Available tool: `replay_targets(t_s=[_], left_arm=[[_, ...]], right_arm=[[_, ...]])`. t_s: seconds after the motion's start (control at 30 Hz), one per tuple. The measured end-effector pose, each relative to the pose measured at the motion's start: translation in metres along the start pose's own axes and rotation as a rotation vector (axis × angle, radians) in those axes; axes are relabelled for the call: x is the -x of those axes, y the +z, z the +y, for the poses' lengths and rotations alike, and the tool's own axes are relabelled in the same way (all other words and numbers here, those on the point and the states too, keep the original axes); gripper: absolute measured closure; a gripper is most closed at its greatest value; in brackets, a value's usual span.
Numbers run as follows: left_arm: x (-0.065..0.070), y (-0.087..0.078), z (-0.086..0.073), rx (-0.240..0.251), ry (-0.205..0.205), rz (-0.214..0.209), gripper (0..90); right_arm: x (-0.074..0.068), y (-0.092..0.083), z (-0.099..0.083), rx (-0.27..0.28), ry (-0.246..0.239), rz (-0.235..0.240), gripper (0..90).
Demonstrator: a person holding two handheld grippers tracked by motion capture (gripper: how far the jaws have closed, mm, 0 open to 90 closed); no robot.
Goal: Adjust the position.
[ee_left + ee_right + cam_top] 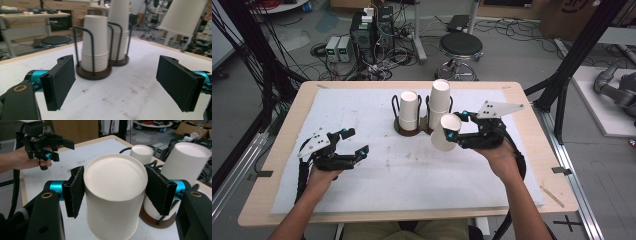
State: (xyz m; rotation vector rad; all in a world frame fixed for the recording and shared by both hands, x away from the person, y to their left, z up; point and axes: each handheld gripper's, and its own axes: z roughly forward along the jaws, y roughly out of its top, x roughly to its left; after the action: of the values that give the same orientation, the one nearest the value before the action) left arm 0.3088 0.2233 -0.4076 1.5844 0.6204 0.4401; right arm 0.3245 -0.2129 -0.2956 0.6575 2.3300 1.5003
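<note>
— Paper cup (pixel 113 195), upside down, is pinched between the pads of the right gripper (pixel 454 127), in the air just in front of the taller stack (pixel 439 102) in the wire holder (pixel 412 131).

— So one cup is off the stacks?

— Seems so; it isn't set on the white mat (pixel 412 170) yet.

— And the left gripper (pixel 354 142)?

— Jaws wide apart with nothing between them, hovering over the mat well left of the shorter stack (pixel 408 110).

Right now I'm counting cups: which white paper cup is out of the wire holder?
The single paper cup clamped upside down in the right tongs, beside the holder. The short stack and tall stack sit in the holder's rings.
</note>
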Motion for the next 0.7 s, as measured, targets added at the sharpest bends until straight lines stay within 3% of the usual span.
replay_targets(t_s=[0.27,0.7], left_arm=[[0.02,0.016,0.005,-0.029,0.019,-0.124,15.8],[0.036,0.034,0.012,-0.056,0.056,-0.23,15.4]], right_arm=[[-0.013,0.011,-0.012,-0.003,-0.013,0.059,36.5],[-0.031,0.025,-0.013,0.009,-0.063,0.143,36.5]])
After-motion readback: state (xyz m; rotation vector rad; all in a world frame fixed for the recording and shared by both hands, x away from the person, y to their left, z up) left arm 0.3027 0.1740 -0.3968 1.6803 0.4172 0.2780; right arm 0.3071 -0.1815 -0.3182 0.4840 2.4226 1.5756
